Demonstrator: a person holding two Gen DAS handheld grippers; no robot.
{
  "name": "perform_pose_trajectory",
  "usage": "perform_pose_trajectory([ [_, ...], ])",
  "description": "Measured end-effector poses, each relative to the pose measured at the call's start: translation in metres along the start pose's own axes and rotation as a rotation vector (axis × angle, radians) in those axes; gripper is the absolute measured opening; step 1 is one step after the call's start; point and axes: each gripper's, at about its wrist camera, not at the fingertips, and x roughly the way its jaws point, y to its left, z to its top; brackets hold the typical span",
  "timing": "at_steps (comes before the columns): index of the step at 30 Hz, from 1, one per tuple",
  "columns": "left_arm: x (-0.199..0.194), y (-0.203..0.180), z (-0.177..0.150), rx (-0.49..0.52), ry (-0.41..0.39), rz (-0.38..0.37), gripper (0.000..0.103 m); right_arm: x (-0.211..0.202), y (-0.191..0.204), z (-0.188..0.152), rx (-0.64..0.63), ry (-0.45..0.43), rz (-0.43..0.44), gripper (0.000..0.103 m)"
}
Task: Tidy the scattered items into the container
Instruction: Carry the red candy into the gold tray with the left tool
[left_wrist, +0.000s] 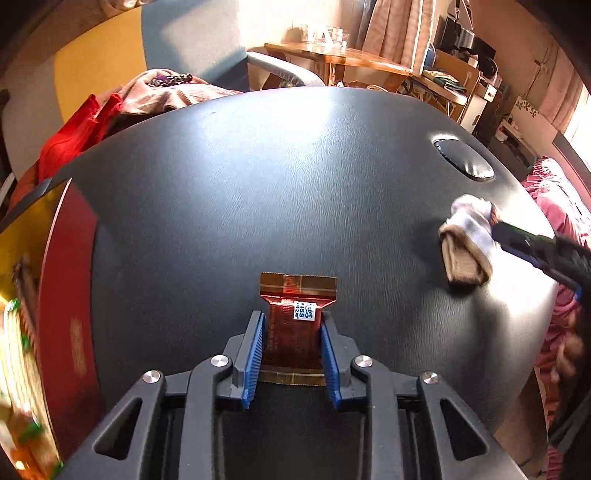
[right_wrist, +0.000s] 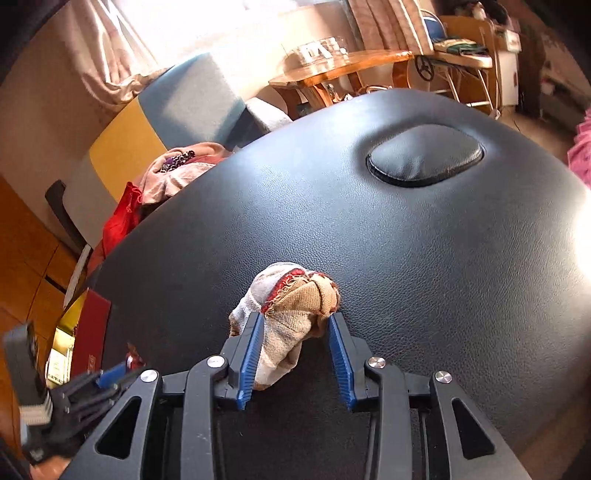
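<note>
Blue-ribbed pads of the left gripper (left_wrist: 291, 328) had closed almost together on an amber flex-ribbon strip (left_wrist: 297, 291) bearing a small white label, the strip lying flat on the black leather-look table (left_wrist: 258, 177) with its wide toothed end pointing away past the fingertips. To the right across the same surface, the right gripper (right_wrist: 295, 321) pinched a rolled sock (right_wrist: 291, 310), grey-white and tan with a frayed red-stitched edge; its left pad pressed into the fabric, while the right pad stood close against the bundle's other side, whether touching could not be told. The sock's loose end hung down between the fingers. Seen from the left wrist, the bundle (left_wrist: 467, 240) appeared blurred near the table's right edge. A red container (left_wrist: 70, 295) sat at the table's left edge, well apart from both items, with bright printed packaging just beside it. An oval padded inset (right_wrist: 424, 158) marked the far part of the tabletop, and a wooden side table (right_wrist: 343, 66) stood beyond.
</note>
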Motion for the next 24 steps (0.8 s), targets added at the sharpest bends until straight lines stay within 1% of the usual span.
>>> perform_pose_trajectory([
  [3, -0.008, 0.003, -0.012, -0.019, -0.006, -0.014, 0.028, 0.005, -0.001, 0.001, 0.029, -0.001, -0.008, 0.053],
  [7, -0.012, 0.004, -0.017, -0.018, -0.008, -0.016, 0.028, 0.015, 0.003, 0.006, 0.036, 0.002, -0.030, 0.053],
  [10, -0.012, 0.004, -0.019, -0.022, -0.007, -0.024, 0.028, 0.024, 0.011, 0.010, 0.012, 0.013, -0.046, 0.052],
  [11, -0.012, 0.004, -0.019, -0.023, -0.007, -0.025, 0.028, 0.026, 0.015, 0.010, -0.002, 0.012, -0.050, 0.051],
  [12, -0.012, 0.005, -0.019, -0.025, -0.007, -0.026, 0.028, 0.028, 0.018, 0.010, -0.017, 0.011, -0.054, 0.046],
  [18, -0.013, 0.003, -0.023, -0.017, -0.015, -0.020, 0.028, 0.033, 0.037, 0.007, -0.106, 0.008, -0.066, 0.034],
  [22, -0.018, 0.008, -0.030, -0.026, -0.020, -0.025, 0.028, 0.028, 0.055, -0.005, -0.201, 0.016, -0.075, 0.029],
  [24, -0.020, 0.008, -0.033, -0.027, -0.023, -0.024, 0.028, 0.024, 0.067, -0.016, -0.258, 0.021, -0.076, 0.028],
])
